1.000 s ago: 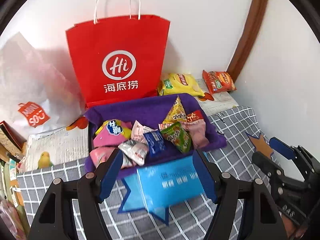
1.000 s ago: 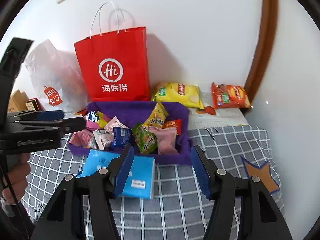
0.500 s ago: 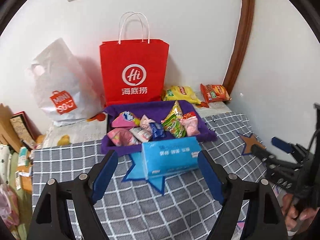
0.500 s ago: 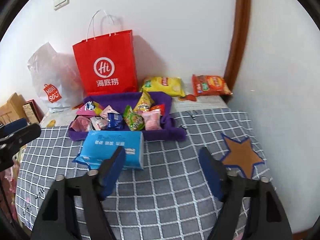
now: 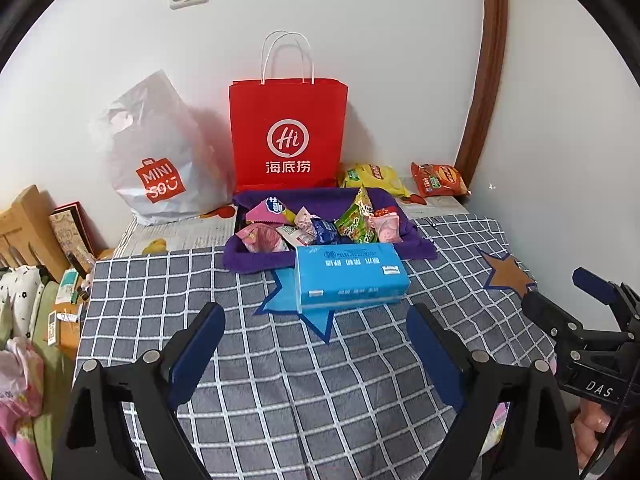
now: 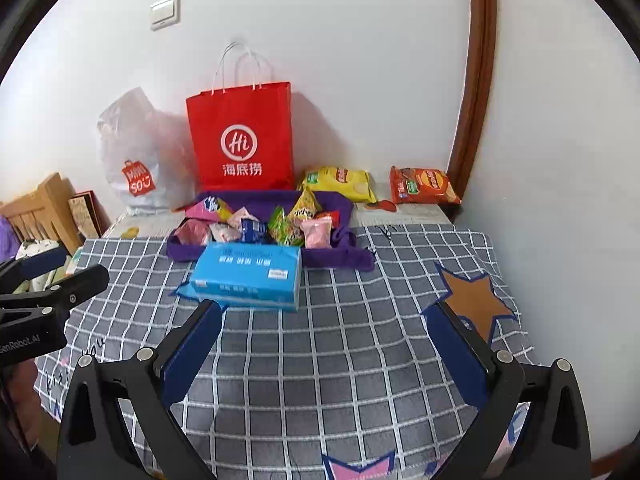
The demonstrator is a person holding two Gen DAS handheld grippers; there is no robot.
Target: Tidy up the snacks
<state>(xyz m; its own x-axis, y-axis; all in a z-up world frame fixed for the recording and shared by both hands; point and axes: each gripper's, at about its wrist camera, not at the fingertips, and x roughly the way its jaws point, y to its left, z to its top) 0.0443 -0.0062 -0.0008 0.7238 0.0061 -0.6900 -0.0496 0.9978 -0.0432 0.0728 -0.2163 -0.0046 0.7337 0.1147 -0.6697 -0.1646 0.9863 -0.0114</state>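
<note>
A purple tray (image 5: 256, 258) (image 6: 340, 258) holds several small snack packets on the grey checked cloth. A blue tissue pack (image 5: 348, 280) (image 6: 248, 278) lies just in front of the tray. A yellow chip bag (image 5: 374, 178) (image 6: 340, 184) and an orange chip bag (image 5: 440, 180) (image 6: 424, 186) lie behind the tray by the wall. My left gripper (image 5: 316, 356) is open and empty, well back from the tissue pack. My right gripper (image 6: 324, 356) is open and empty, also held back over the cloth.
A red paper bag (image 5: 286, 136) (image 6: 242, 138) stands against the wall behind the tray. A white Miniso plastic bag (image 5: 156, 152) (image 6: 134, 156) sits to its left. A wooden frame and boxes (image 5: 36, 228) are at the far left. The wall closes the right side.
Both grippers have drawn back and up from the tray and tissue pack, so the scene looks smaller and farther. The tissue pack stays on the cloth.
</note>
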